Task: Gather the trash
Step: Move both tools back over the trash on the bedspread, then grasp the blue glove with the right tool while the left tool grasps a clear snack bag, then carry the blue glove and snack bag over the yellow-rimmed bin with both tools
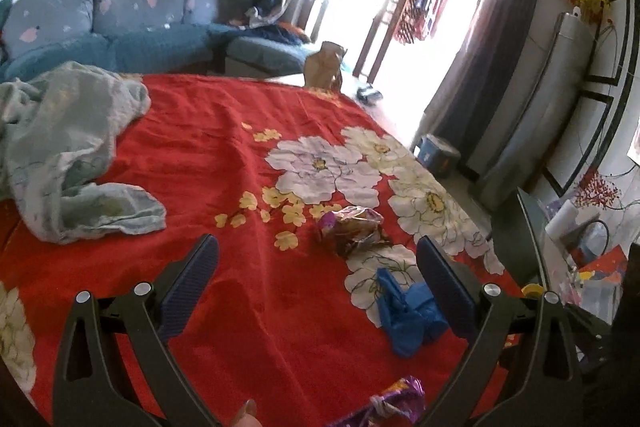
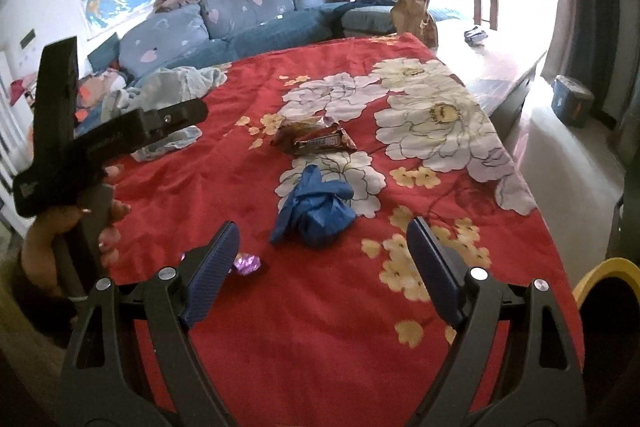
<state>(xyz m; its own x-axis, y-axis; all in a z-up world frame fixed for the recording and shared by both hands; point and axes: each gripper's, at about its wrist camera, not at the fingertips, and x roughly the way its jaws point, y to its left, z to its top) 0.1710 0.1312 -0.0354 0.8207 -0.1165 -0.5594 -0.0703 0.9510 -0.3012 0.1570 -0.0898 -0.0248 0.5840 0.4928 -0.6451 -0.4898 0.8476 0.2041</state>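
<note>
Hovering: both grippers hang above the red flowered cloth, angled down at the litter on it, neither touching anything.
Landmark: blue glove, crumpled on a white flower near the middle of the cloth.
Right gripper: jaws spread wide and empty; the glove lies just beyond the fingertips, roughly centred between them, so it looks lined up as this hand's first pick.
Left gripper: jaws also wide, nothing between the pads; from its camera the glove sits beside the right-hand finger. Seen from the right camera, a hand carries it to the left of the glove.
Snack wrappers: a brown and red bundle just past the glove, apart from it; probably the left hand's target.
Purple foil: a small wad nearer than the glove, close by the right gripper's left finger; it may be nudged on the way in.
Pale blue cloth: heaped well to the left of the glove, clear of both approaches.
Paper bag: upright beyond the far end of the cloth, far behind the glove; possibly where trash goes, though I cannot tell.
Yellow rim: right of the glove, off the cloth's edge, mostly cut off.
Obstacles: none between jaws and glove.
</note>
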